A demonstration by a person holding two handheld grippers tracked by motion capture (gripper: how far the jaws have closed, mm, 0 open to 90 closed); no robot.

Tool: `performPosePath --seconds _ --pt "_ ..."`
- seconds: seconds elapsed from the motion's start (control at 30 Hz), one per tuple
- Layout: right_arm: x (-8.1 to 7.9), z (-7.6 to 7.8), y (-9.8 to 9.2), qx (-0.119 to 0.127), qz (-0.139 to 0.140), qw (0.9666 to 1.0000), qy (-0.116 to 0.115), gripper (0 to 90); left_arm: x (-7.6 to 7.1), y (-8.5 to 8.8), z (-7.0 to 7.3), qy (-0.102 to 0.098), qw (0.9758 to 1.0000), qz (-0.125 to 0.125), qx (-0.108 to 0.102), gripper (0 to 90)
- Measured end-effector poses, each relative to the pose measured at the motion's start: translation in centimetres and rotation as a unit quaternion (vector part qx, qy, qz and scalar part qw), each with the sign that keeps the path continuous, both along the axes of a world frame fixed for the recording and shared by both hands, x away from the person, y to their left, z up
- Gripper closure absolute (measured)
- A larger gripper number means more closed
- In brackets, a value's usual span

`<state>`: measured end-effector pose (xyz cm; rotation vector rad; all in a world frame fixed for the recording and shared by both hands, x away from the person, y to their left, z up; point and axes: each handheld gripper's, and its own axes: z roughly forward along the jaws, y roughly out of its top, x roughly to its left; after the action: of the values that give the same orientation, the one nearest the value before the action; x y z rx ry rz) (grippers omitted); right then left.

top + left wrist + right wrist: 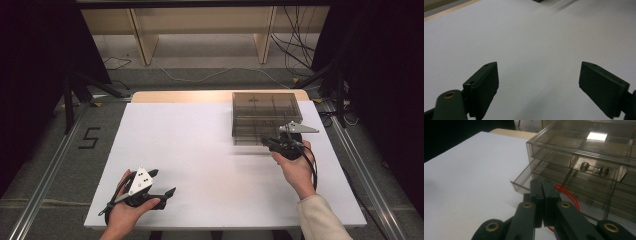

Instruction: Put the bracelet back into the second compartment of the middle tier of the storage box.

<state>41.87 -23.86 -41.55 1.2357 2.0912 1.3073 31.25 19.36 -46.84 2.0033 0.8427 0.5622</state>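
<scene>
A smoky clear plastic drawer unit (265,117) stands at the table's far right. Its lower drawer (524,178) is pulled out toward me; the upper drawer with its clear handle (594,170) is pushed in. My right gripper (542,181) is at the front of the open drawer, jaws pressed together. Thin red cord (570,196) loops out from between them over the drawer. From above, the right gripper (272,144) sits at the unit's front edge. My left gripper (164,181) rests near the table's front left, jaws wide apart over bare white table (539,66), with nothing between them.
The white table top (200,150) lies between the two hands. A wooden strip (180,96) borders its far edge. Dark stands and loose cables (295,55) are on the floor beyond, and metal rails run along both sides.
</scene>
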Motion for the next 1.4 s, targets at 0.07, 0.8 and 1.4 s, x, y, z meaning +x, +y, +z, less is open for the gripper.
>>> performPosePath --seconds 0.07,0.8,1.4 --pt "0.2 0.1 -0.1 0.001 -0.003 1.0000 0.001 89.2 0.0 0.0 0.0 0.001 1.0000 0.000 0.000 16.1" --pt "1.7 0.0 -0.8 -0.005 -0.015 0.9998 0.012 89.2 0.0 0.0 0.0 0.000 1.0000 0.002 -0.001 16.0" --pt "2.7 0.2 -1.0 -0.018 -0.019 0.9994 0.021 89.2 0.1 0.0 0.0 0.000 1.0000 0.002 -0.001 16.0"
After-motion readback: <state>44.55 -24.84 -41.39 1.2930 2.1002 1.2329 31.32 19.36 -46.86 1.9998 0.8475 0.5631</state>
